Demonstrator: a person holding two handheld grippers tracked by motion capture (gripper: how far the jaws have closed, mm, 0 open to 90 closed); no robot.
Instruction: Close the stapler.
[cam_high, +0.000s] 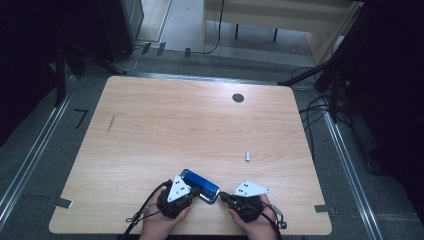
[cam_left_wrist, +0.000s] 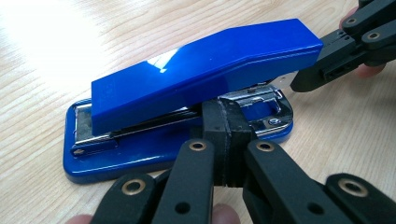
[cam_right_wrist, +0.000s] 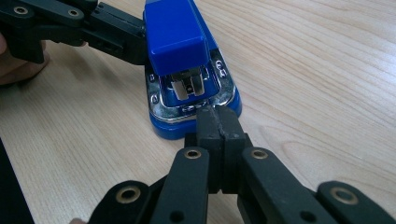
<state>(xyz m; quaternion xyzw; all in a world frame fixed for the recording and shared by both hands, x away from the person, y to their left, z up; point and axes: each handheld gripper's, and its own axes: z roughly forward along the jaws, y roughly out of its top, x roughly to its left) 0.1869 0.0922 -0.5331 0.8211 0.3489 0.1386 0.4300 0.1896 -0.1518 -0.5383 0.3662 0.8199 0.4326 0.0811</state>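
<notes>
My left gripper (cam_high: 196, 191), jaws clenched with nothing between them, presses its tips against the side of the blue stapler (cam_high: 200, 185). The stapler lies at the table's (cam_high: 165, 130) near edge, between both grippers. My right gripper (cam_high: 223, 195), likewise clenched empty, touches its rear end.

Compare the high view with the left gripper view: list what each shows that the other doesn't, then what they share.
High view alone: the whole table, a small silver cylinder, a dark round spot, the floor cables.

Left gripper view alone: the metal staple channel under the stapler's raised top.

Both: the blue stapler, the left gripper at its side, the right gripper at its end, both shut.
</notes>
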